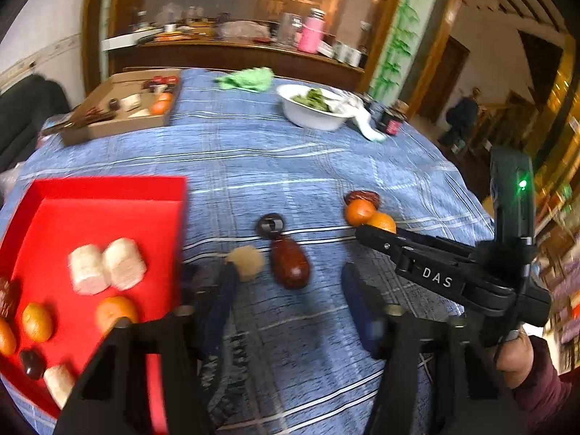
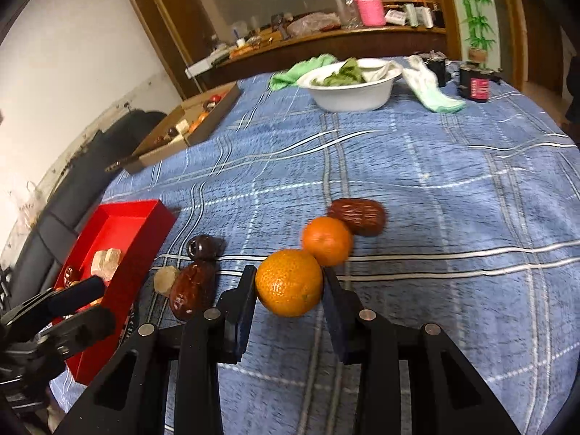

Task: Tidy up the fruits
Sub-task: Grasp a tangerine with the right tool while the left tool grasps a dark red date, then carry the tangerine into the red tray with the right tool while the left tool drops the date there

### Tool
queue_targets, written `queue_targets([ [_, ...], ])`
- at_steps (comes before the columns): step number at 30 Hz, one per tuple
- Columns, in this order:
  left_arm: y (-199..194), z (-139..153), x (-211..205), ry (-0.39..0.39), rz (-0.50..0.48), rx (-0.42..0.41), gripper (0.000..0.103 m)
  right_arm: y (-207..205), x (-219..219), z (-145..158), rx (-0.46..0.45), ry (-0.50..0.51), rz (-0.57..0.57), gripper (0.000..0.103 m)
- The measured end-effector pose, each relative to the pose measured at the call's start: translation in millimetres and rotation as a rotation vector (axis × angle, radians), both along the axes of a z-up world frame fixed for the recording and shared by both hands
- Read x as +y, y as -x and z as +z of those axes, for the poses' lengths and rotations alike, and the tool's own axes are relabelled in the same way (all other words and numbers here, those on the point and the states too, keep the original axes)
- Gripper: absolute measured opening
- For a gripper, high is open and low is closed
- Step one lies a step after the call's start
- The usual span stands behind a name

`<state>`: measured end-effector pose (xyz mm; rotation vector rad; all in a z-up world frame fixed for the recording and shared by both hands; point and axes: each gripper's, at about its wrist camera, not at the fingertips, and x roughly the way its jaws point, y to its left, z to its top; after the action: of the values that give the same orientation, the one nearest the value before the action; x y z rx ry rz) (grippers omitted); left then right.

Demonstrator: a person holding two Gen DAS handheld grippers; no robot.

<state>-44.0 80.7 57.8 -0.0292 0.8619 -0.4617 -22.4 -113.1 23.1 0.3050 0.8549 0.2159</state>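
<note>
Bracketing the nearest orange (image 2: 289,282) on a blue plaid tablecloth (image 2: 453,224), the right gripper (image 2: 289,291) has a finger at each side of the fruit, though whether they press it cannot be told. Just beyond sit a second orange (image 2: 327,241) and a wrinkled red date (image 2: 357,216). The left gripper (image 1: 290,290) hangs spread wide and empty over another date (image 1: 290,262), with the red tray (image 1: 108,188) of oranges and pale blocks at its left.
</note>
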Motion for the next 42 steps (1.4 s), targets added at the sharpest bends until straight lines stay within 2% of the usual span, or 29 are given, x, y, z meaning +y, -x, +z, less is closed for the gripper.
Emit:
queue_targets([
  [1, -3, -3, -9, -0.016, -0.022, 0.007, 0.038, 2, -3, 0, -0.005, -0.006, -0.006, 0.038],
  [4, -12, -10, -28, -0.076, -0.044, 0.001, 0.037, 4, -12, -1, -0.005, -0.030, -0.023, 0.038],
  [9, -33, -29, -40, -0.168, -0.033, 0.040, 0.037, 4, -19, -1, -0.007, -0.052, -0.031, 0.038],
  [14, -46, -41, -44, -0.199, -0.031, 0.062, 0.037, 4, -17, 0, -0.013, -0.059, -0.015, 0.038],
  [17, -46, -46, -49, -0.232, -0.032, 0.055, 0.031, 3, -17, -1, -0.011, -0.060, -0.010, 0.038],
  [26, -23, -9, -23, -0.081, 0.039, 0.006, 0.032, 5, -13, 3, -0.036, -0.058, 0.001, 0.038],
  [32, -2, 23, 28, -0.008, 0.139, -0.053, 0.032, 11, -7, 10, -0.086, -0.013, -0.001, 0.038],
  [36, 10, 38, 74, -0.005, 0.240, -0.091, 0.032, 16, 1, 20, -0.098, -0.010, 0.005, 0.038],
  [39, 16, 40, 111, 0.005, 0.323, -0.099, 0.032, 21, 22, 31, -0.090, -0.052, 0.068, 0.038],
  [42, 15, 30, 139, 0.030, 0.387, -0.074, 0.032, 26, 61, 44, -0.098, -0.054, 0.165, 0.039],
])
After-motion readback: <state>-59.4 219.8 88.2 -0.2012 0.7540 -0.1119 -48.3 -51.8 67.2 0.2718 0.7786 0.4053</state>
